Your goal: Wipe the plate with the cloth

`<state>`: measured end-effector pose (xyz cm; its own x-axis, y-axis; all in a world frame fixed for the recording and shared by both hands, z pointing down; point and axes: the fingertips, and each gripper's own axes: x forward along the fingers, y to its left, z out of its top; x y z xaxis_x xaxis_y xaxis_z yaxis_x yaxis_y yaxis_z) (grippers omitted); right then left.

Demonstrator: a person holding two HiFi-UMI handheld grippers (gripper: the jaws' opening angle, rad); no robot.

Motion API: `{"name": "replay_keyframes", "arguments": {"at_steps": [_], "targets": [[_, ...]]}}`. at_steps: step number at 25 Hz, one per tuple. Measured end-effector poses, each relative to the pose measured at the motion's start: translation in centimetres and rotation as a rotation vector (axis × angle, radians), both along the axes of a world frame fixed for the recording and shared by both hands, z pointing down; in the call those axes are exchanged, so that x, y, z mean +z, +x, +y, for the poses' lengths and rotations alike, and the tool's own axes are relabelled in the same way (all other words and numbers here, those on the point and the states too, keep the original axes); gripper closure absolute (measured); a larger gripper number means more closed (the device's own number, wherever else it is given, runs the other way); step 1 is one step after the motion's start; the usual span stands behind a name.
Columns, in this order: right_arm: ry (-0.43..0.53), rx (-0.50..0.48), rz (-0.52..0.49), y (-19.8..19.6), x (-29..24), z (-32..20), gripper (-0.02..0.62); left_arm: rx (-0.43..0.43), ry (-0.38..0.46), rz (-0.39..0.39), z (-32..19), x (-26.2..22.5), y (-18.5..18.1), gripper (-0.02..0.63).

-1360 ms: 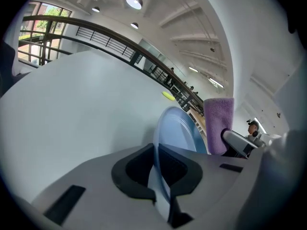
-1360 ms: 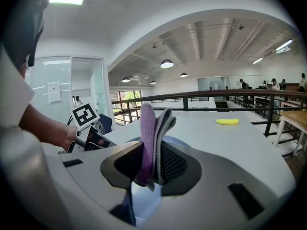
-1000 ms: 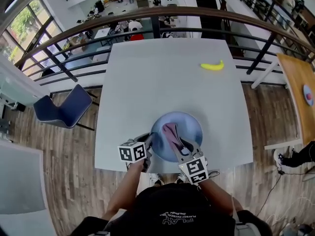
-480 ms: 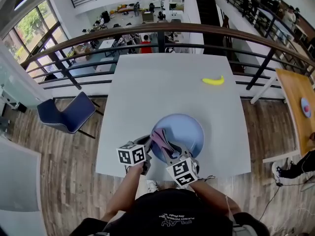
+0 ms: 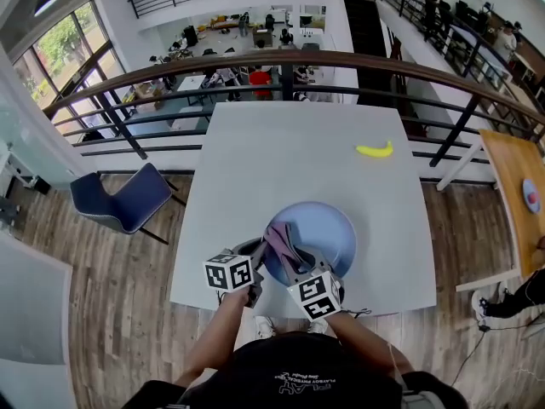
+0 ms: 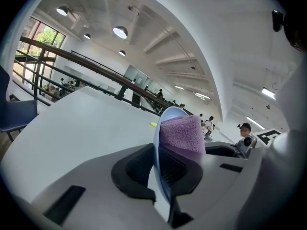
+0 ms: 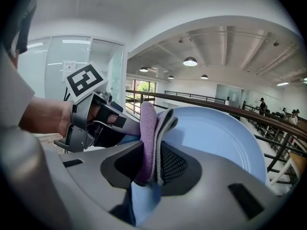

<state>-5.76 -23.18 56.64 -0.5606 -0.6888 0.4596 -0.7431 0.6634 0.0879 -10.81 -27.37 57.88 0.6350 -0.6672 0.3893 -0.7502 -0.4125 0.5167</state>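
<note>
A light blue plate [image 5: 324, 233] is tilted over the near edge of the white table [image 5: 289, 152]. My left gripper [image 5: 255, 261] is shut on its left rim; in the left gripper view the plate [image 6: 160, 143] stands edge-on between the jaws. A folded purple cloth [image 5: 279, 239] lies against the plate's left part, with my right gripper [image 5: 291, 261] shut on it. In the right gripper view the cloth [image 7: 147, 138] is pinched between the jaws and rests on the plate [image 7: 220, 138]. The cloth [image 6: 183, 134] also shows beyond the rim in the left gripper view.
A yellow banana [image 5: 375, 150] lies at the table's far right. A blue chair [image 5: 119, 198] stands left of the table. A railing [image 5: 281, 62] runs behind the table's far edge. Wooden floor surrounds the table.
My right gripper has slid the cloth leftwards across the plate, towards the left gripper. The left gripper has raised the plate's rim a little.
</note>
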Motion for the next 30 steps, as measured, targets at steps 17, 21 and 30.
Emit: {"name": "replay_keyframes", "arguments": {"at_steps": [17,21,30], "targets": [[0.016,-0.003,0.032,-0.6,-0.1,-1.6,0.491,-0.021,0.018,-0.007,-0.2,-0.4,-1.5,0.574],[0.022,0.027,0.025,0.7,-0.4,-2.5,0.491,-0.020,0.017,-0.008,-0.1,-0.5,-1.0,0.571],[0.034,0.121,0.016,3.6,-0.6,-3.9,0.491,-0.014,0.015,-0.008,0.3,-0.4,-0.7,0.566]]}}
